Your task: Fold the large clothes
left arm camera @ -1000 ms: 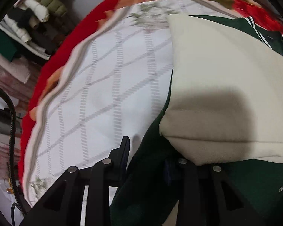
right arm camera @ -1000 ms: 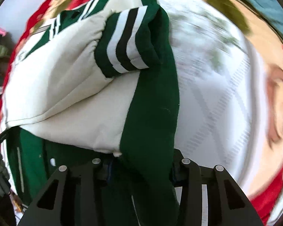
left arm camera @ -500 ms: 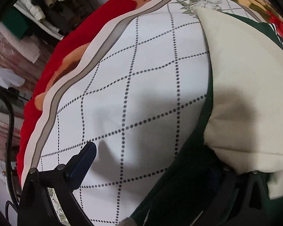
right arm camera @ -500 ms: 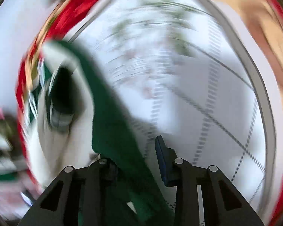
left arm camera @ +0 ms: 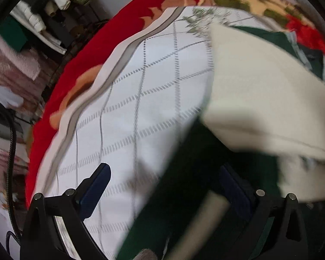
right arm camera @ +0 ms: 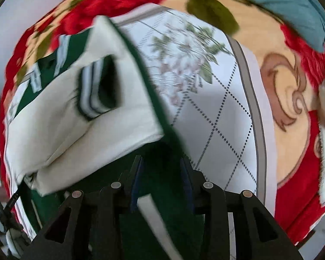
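Observation:
A green jacket with cream sleeves (left arm camera: 260, 91) lies on a white quilted sheet (left arm camera: 140, 112). In the left wrist view my left gripper (left arm camera: 164, 184) is open wide, with the jacket's dark green edge (left arm camera: 184, 184) between the jaws. In the right wrist view the jacket (right arm camera: 75, 117) shows a striped cuff (right arm camera: 93, 99) folded over the cream sleeve. My right gripper (right arm camera: 160, 173) has its jaws partly closed around the green hem (right arm camera: 160, 186), which runs between them.
A red floral blanket (right arm camera: 292, 99) lies under the sheet. A teal pillow (right arm camera: 281, 4) sits at the far right. Shelves with stacked clothes (left arm camera: 43, 17) stand at the left. A black cable (left arm camera: 10, 140) hangs by the bed's edge.
My left gripper opened and let go of the jacket's edge. My right gripper opened briefly, swung away fast, and now its jaws are around the green hem again.

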`<action>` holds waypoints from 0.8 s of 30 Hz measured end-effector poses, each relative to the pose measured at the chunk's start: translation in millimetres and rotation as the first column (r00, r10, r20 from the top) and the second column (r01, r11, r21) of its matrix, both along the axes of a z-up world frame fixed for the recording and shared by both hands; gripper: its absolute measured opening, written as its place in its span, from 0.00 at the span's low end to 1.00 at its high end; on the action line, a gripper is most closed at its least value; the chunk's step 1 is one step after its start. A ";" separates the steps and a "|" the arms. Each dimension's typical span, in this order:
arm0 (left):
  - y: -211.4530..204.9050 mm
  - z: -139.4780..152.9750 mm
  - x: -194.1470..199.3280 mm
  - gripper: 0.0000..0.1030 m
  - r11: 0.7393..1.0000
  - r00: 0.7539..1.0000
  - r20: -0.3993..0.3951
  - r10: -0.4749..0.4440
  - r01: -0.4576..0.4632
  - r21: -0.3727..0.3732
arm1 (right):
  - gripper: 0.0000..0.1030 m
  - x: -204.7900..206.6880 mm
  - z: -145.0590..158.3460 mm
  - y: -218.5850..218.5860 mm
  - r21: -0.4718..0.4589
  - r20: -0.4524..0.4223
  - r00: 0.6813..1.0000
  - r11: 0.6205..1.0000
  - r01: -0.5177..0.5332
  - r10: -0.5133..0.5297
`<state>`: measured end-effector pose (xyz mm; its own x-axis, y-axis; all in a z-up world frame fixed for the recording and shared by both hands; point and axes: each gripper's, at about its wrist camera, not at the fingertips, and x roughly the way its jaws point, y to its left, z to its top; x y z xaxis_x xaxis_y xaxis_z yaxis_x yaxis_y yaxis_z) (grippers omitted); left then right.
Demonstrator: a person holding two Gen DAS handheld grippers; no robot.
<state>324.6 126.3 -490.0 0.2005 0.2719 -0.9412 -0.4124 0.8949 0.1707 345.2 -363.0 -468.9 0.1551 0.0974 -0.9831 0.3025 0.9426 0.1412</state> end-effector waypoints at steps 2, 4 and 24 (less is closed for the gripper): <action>-26.2 3.6 -6.7 1.00 0.998 1.000 0.009 -0.002 0.002 -0.068 | 0.36 -9.1 6.9 13.9 0.016 0.006 1.000 0.999 -0.028 0.027; -48.2 -3.4 -0.5 1.00 0.994 1.000 0.014 -0.017 0.018 -0.106 | 0.37 -18.6 7.6 33.3 0.035 0.013 0.999 0.998 -0.044 0.044; -30.5 -18.9 48.8 1.00 0.994 0.998 0.029 0.057 -0.060 0.093 | 0.77 67.3 -14.0 65.7 0.263 0.147 0.979 0.960 0.099 -0.141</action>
<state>373.4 95.8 -508.9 0.2057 0.3708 -0.9057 -0.4690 0.8496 0.2413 412.5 -297.3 -483.0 0.3368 0.3104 -0.8889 0.3640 0.8277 0.4270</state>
